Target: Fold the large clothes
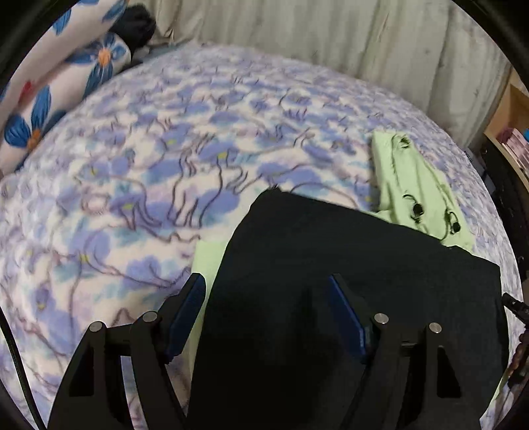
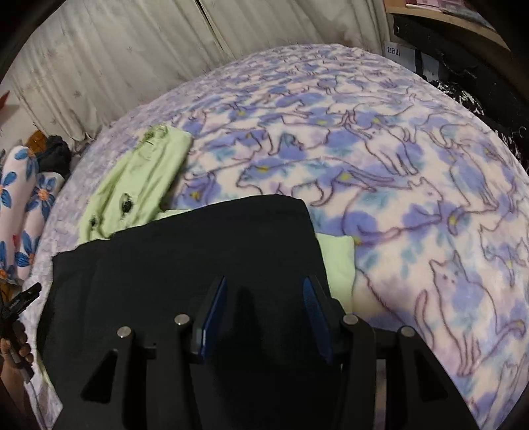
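A black garment (image 1: 363,264) (image 2: 182,248) lies flat on a bed, on top of a light green garment (image 1: 410,178) (image 2: 142,178) with small dark prints. My left gripper (image 1: 264,284) hangs open over the black garment's left edge. Its left finger is above a strip of green cloth and its right finger above the black cloth. My right gripper (image 2: 264,284) is over the garment's right edge, jaws partly apart, with black cloth lying below them. Neither pair of pads presses on cloth. A hand (image 2: 13,344) holding the left gripper shows in the right wrist view.
The bed is covered by a fleece blanket (image 1: 165,165) (image 2: 396,165) with blue cats. A flowered pillow (image 1: 49,99) (image 2: 20,205) lies at one end beside a dark bundle (image 1: 139,26). Pale curtains (image 1: 330,33) (image 2: 99,66) hang behind; a wooden shelf (image 1: 515,132) stands at the other end.
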`<state>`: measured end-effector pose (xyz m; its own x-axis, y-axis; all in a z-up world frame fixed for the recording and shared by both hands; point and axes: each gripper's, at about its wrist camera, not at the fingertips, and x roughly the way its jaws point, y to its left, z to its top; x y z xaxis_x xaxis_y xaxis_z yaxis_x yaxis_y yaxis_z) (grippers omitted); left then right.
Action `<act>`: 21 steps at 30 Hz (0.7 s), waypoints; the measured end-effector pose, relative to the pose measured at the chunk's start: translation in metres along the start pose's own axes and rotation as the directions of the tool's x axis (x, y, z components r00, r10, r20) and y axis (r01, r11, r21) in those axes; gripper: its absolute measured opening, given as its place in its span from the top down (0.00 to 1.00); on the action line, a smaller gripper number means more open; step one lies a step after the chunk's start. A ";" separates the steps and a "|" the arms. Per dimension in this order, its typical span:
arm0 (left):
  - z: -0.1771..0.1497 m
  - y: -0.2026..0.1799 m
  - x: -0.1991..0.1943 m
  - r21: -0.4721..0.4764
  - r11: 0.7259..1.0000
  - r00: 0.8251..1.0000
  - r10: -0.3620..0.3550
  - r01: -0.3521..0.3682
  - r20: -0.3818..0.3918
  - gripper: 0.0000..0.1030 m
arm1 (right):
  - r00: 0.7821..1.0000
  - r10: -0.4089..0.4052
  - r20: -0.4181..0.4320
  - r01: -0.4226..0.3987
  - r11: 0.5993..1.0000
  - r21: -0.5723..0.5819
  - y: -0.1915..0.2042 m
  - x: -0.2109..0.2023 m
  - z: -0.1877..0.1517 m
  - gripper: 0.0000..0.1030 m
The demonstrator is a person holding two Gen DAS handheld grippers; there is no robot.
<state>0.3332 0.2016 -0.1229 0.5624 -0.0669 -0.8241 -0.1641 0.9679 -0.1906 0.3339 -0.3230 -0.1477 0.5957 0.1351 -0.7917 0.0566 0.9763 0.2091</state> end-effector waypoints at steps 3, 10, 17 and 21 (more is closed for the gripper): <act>0.003 -0.004 0.019 0.019 1.000 0.999 0.010 -0.009 -0.033 0.28 | 1.000 -0.031 -0.002 0.031 1.000 0.006 -0.004 0.013 0.010 0.53; 0.020 -0.013 0.055 0.065 0.997 0.996 0.049 -0.044 -0.075 0.25 | 0.999 -0.025 -0.038 0.027 0.998 0.048 -0.020 0.032 0.019 0.53; 0.032 -0.013 0.062 0.043 0.998 0.997 0.041 -0.038 -0.058 0.68 | 0.997 0.076 -0.023 -0.073 0.993 0.089 -0.026 0.034 0.020 0.71; 0.037 -0.015 0.050 0.026 0.998 0.999 0.053 -0.052 -0.014 0.92 | 0.997 0.052 0.056 -0.056 0.997 0.059 -0.019 0.007 0.018 0.93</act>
<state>0.3934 0.1926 -0.1414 0.5415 -0.0193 -0.8405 -0.1722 0.9760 -0.1334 0.3517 -0.3437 -0.1466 0.6421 0.1764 -0.7461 0.0703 0.9555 0.2864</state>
